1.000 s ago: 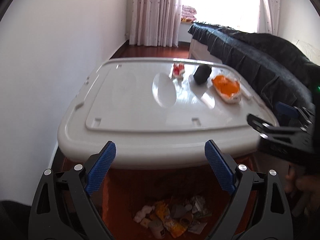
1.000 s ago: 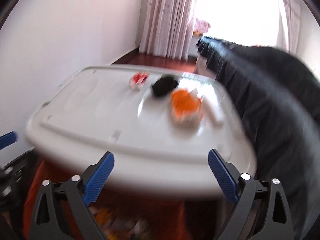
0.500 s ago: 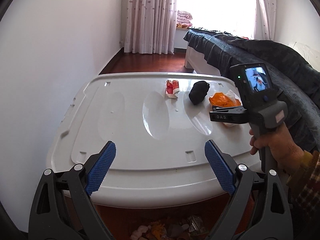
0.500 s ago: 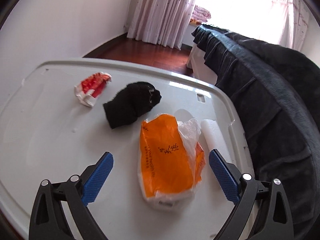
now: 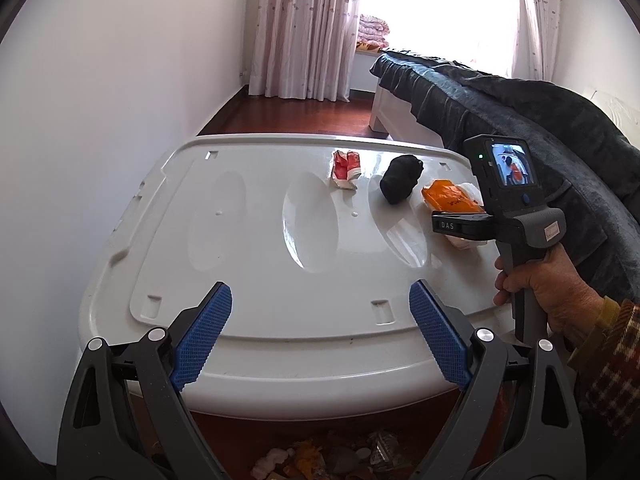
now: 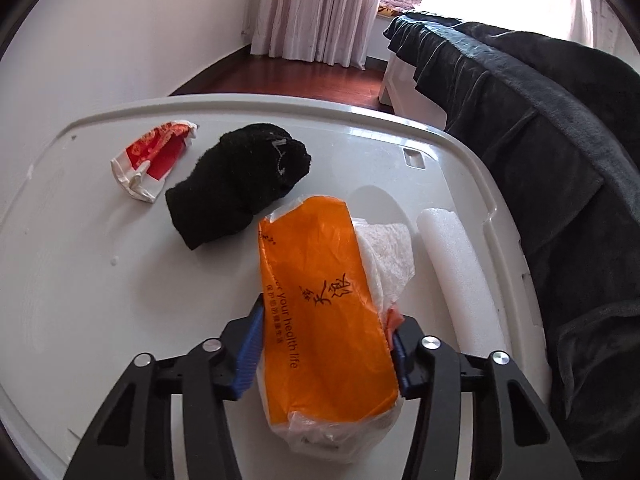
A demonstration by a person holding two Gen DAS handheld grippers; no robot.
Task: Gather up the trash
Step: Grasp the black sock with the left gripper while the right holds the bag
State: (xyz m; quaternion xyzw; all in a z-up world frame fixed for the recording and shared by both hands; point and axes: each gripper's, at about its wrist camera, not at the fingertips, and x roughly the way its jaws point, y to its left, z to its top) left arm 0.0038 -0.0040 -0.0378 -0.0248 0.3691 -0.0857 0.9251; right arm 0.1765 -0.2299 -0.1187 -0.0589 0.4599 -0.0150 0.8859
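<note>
An orange plastic tissue pack (image 6: 324, 300) lies on the white plastic lid (image 6: 80, 280) that serves as a tabletop. My right gripper (image 6: 326, 316) straddles it, and its jaws are closing, with both blue pads against the pack's sides. The left wrist view shows the same pack (image 5: 452, 200) under the right gripper (image 5: 460, 226), held by a person's hand (image 5: 544, 288). A black balled cloth (image 6: 240, 184) and a red-and-white crumpled wrapper (image 6: 154, 160) lie further back. My left gripper (image 5: 320, 292) hangs open over the lid's near edge, with nothing between its pads.
A white foam tube (image 6: 456, 272) lies right of the pack near the lid's edge. A bed with a dark blanket (image 6: 540, 100) runs close along the right. Several pieces of trash (image 5: 332, 456) lie on the red floor below the lid's near edge. A white wall stands left.
The right gripper swung in and down over the orange pack, then its jaws narrowed from wide open to touching the pack's sides. The left gripper shifted slightly at first, then held still.
</note>
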